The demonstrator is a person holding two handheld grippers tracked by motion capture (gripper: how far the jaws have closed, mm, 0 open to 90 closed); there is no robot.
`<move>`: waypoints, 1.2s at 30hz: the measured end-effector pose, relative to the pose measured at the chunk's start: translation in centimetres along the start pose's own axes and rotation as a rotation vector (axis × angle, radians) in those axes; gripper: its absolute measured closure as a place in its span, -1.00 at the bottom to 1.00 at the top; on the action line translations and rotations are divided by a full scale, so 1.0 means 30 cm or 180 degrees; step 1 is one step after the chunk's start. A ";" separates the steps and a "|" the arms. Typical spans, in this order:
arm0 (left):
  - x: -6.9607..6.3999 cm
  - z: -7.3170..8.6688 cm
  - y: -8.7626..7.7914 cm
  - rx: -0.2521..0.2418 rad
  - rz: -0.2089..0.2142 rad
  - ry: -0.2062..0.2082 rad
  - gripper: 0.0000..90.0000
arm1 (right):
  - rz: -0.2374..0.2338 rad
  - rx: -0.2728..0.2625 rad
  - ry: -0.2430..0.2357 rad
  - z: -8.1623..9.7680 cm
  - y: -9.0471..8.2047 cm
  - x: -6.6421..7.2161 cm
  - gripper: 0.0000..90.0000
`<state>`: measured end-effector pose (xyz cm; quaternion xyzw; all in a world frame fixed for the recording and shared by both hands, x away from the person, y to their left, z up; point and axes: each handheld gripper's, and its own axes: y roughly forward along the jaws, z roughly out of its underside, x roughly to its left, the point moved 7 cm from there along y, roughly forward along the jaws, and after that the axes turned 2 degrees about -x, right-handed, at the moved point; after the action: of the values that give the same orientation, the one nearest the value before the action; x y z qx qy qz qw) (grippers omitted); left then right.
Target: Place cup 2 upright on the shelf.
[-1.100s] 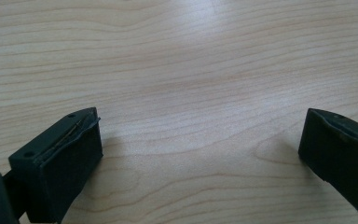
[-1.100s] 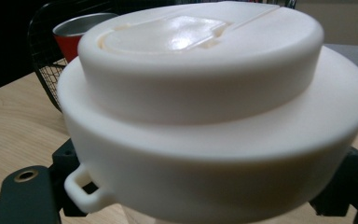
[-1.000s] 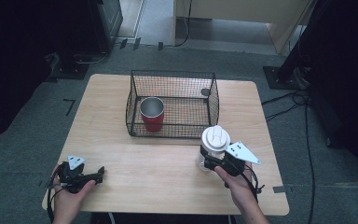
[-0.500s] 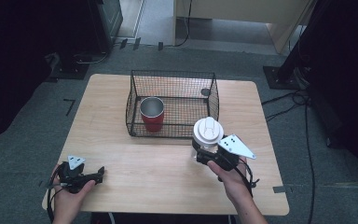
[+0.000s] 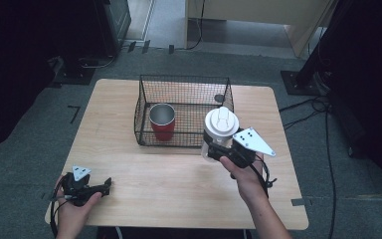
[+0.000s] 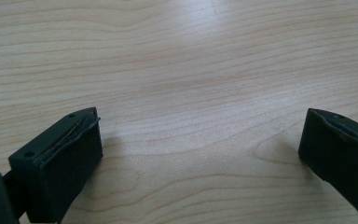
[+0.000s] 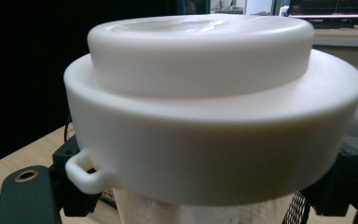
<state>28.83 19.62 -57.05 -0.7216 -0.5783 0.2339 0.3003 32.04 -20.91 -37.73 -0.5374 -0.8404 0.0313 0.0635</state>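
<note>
1. Two grippers are at work over a light wooden table: the right gripper sits right of centre in the high view, and the left gripper lies at the lower left, near the table's front edge.
2. Clamped in the right gripper is a clear jar with a wide white lid; the jaws are clenched on its body just under the lid, and the person's right hand comes up from the bottom edge of the frame.
3. Seen from above, the jar stands upright and overlaps the front right corner of a black wire basket; whether it touches the wire cannot be told.
4. Close up in the right gripper view, the white lid takes up most of the frame, with a small loop tab at its lower left, and the clear body shows below it between the two black jaws.
5. Inside the basket, towards its left side, a red cup with a metal rim stands upright, well apart from the jar.
6. Released and wide apart, the left gripper's jaws rest low over bare wood grain with nothing between them; the person's left hand holds the gripper at the bottom left of the high view.
7. Grey carpet and black cables surround the table.
</note>
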 end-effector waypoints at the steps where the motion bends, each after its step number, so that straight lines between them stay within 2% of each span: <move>1: 0.000 0.000 0.000 0.0000 0.0000 0.0000 -1.00 | 0.0012 -0.0032 -0.0004 -0.021 0.007 -0.001 -0.65; 8: 0.000 0.000 0.000 -0.0001 0.0000 -0.0002 -1.00 | 0.0025 -0.0061 -0.0064 -0.061 0.034 -0.002 -0.64; 14: 0.000 0.000 0.000 0.0000 0.0000 -0.0001 -1.00 | 0.0101 -0.0086 -0.0073 -0.091 0.071 -0.019 -0.64; 21: 0.000 0.000 0.000 -0.0005 0.0000 -0.0003 -1.00 | 0.0192 -0.0096 -0.0050 -0.124 0.147 -0.041 -0.65; 33: 0.000 0.000 0.000 -0.0007 -0.0001 -0.0002 -1.00 | 0.0287 -0.0026 -0.0091 -0.120 0.270 -0.051 -0.64; 36: 0.000 0.000 0.000 -0.0006 0.0000 -0.0002 -1.00 | 0.0358 0.0008 -0.0086 -0.110 0.307 -0.062 -0.65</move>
<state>28.83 19.61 -57.05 -0.7217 -0.5787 0.2336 0.2995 41.56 -18.79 -35.71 -0.5832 -0.8096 0.0430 0.0510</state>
